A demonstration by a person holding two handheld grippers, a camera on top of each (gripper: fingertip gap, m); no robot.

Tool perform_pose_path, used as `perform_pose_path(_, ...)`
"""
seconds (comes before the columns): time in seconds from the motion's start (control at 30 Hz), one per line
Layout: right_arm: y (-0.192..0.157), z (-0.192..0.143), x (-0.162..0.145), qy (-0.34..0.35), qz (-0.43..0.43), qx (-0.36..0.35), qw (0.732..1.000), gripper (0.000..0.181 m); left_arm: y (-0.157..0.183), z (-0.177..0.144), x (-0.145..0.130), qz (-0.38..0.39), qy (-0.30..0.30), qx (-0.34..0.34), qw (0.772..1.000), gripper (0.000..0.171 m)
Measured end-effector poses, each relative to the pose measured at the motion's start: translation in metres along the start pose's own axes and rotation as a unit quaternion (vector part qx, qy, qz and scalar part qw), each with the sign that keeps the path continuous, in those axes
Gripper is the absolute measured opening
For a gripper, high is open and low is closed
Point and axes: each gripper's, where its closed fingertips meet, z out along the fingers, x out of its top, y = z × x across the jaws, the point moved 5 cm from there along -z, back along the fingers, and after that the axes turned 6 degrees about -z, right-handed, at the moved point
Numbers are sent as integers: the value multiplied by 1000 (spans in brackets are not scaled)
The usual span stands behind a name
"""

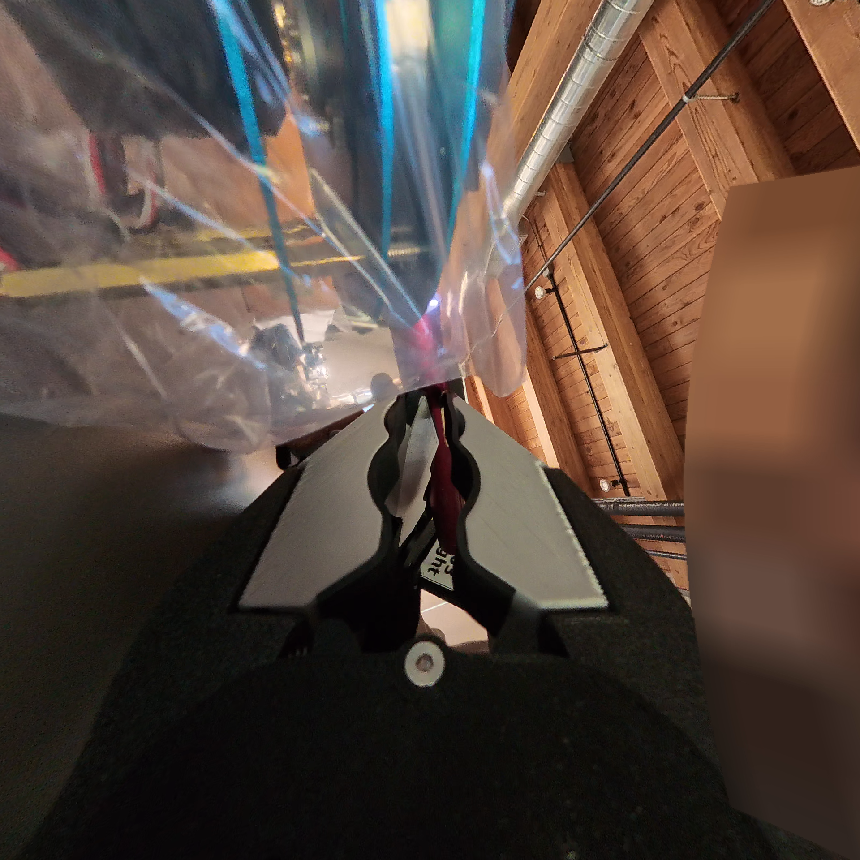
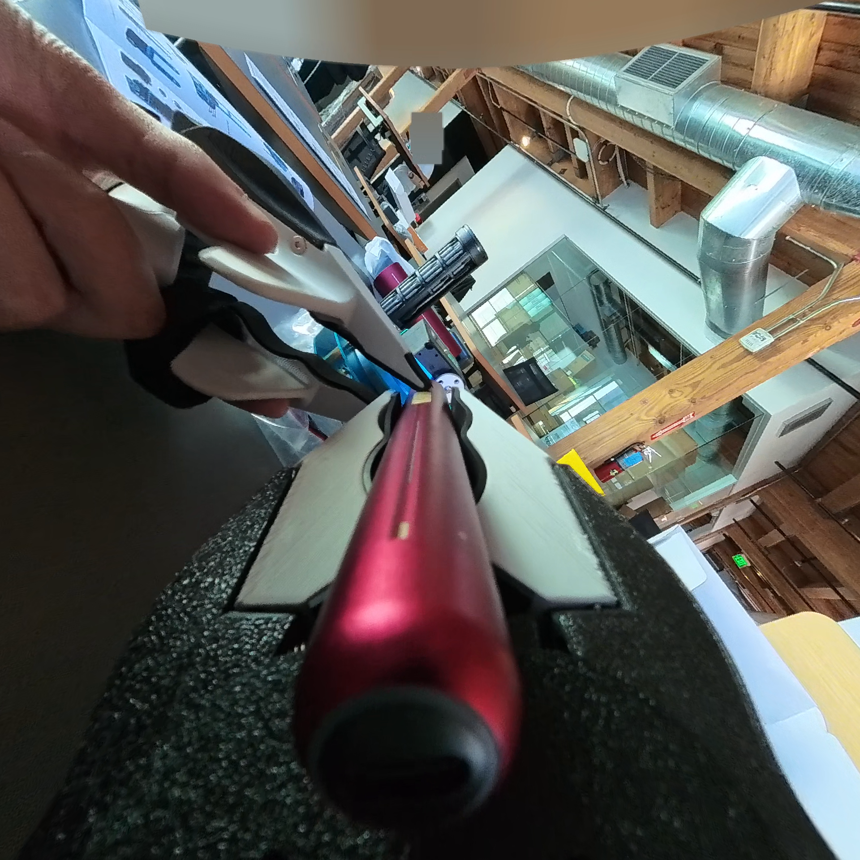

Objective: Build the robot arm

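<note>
Left gripper (image 1: 430,395) has its jaws pinched together on the edge of a clear plastic bag (image 1: 209,279) held up in the air, while the right gripper (image 2: 426,395), tip to tip with it, clamps a red tube (image 2: 419,535) lengthwise between its jaws.

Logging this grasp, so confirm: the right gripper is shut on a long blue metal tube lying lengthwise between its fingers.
The colour is wrong. The right wrist view shows the right gripper shut on a long red metal tube, not a blue one. It does lie lengthwise between the fingers.
</note>
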Motion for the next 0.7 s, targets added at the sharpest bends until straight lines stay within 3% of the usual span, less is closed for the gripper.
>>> perform_pose_path(0.7, -1, 4, -1, 14, 4, 2, 1000, 19, 0, 1, 1, 1, 13, -2, 1000, 13)
